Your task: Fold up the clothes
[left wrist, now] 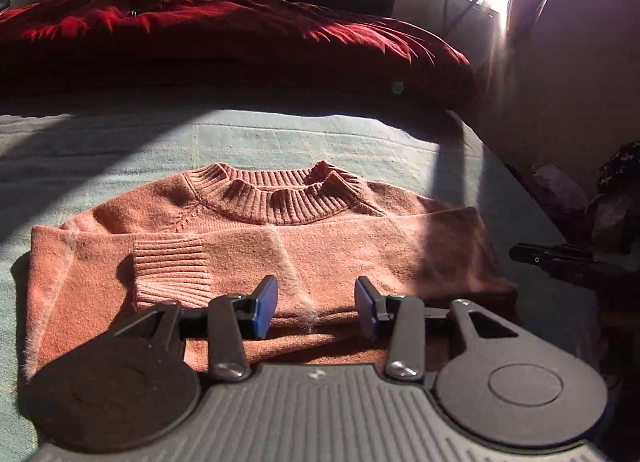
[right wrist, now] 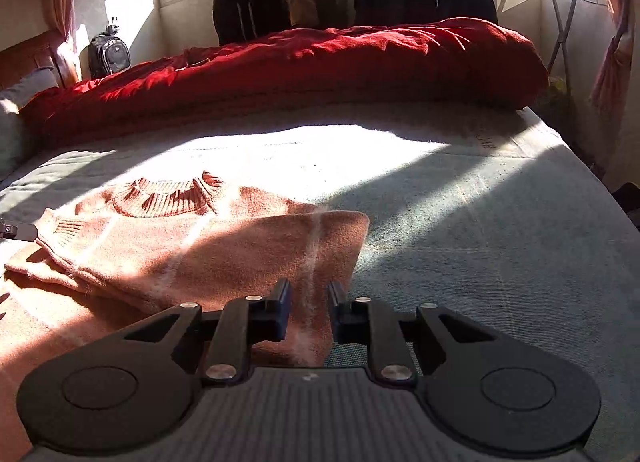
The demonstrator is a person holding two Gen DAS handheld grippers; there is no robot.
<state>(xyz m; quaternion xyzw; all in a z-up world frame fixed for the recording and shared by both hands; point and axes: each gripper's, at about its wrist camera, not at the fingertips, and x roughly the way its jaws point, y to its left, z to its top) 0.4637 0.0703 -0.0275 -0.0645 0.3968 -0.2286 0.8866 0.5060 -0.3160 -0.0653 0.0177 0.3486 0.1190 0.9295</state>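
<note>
We see a salmon-pink sweater (left wrist: 256, 246) lying partly folded on the grey-green bedsheet (right wrist: 460, 222), its ribbed collar (left wrist: 272, 198) toward the red duvet (right wrist: 320, 58) at the far side and one sleeve cuff (left wrist: 172, 274) laid across the front. Our left gripper (left wrist: 316, 310) hovers over the sweater's near edge, fingers parted with nothing pinched between them. Our right gripper (right wrist: 308, 314) sits over the sweater's right corner (fabric shows in the narrow gap), pads apart and not pressing.
</note>
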